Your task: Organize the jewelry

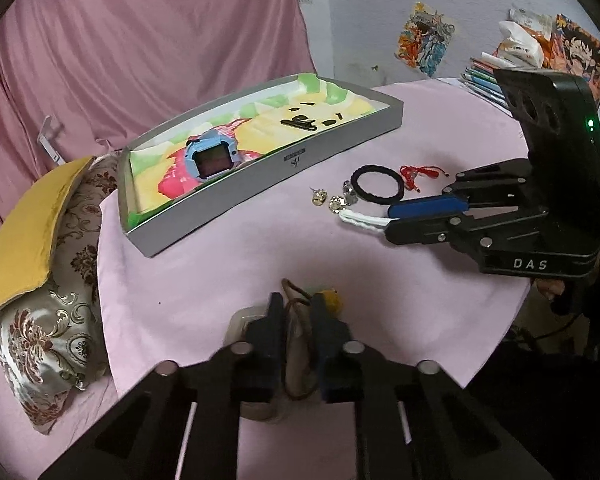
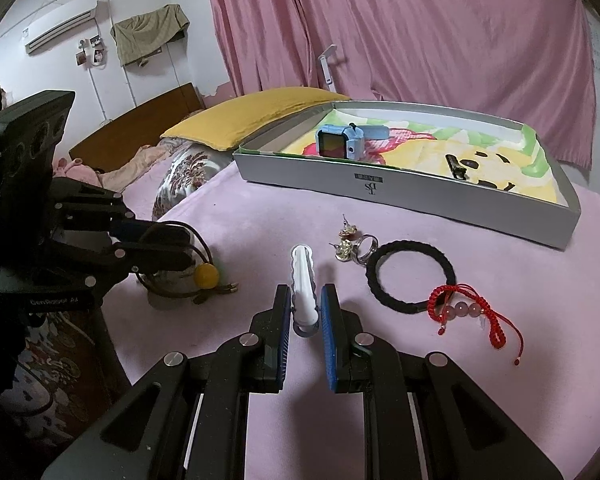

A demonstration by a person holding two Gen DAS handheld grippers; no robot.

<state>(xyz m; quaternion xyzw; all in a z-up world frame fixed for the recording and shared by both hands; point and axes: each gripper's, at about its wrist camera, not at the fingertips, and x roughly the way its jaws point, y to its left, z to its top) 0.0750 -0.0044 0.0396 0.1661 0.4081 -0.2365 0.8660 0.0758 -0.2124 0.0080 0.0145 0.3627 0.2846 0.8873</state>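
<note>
My left gripper (image 1: 296, 300) is shut on a brown cord necklace (image 1: 289, 285) with a yellow bead (image 1: 333, 300), low over the pink cloth; a pale translucent piece lies under it. The right wrist view shows this gripper (image 2: 188, 248) and the bead (image 2: 206, 276) at the left. My right gripper (image 2: 305, 292) is shut on a white hair clip (image 2: 302, 272), also seen as the gripper (image 1: 388, 222) with the clip (image 1: 360, 220). Loose beside it lie earrings (image 2: 346, 236), a ring (image 2: 366, 248), a black hair tie (image 2: 412, 245) and a red bracelet (image 2: 452, 289). The grey box (image 2: 420, 200) holds a blue watch (image 2: 338, 142) and a black clip (image 2: 456, 166).
The box (image 1: 260, 176) stands at the far side of the round pink-covered table. A yellow pillow (image 1: 28, 224) and a patterned pillow (image 1: 60, 320) press against the table's left edge. Books (image 1: 484, 80) are stacked at the far right. A pink curtain (image 2: 420, 40) hangs behind.
</note>
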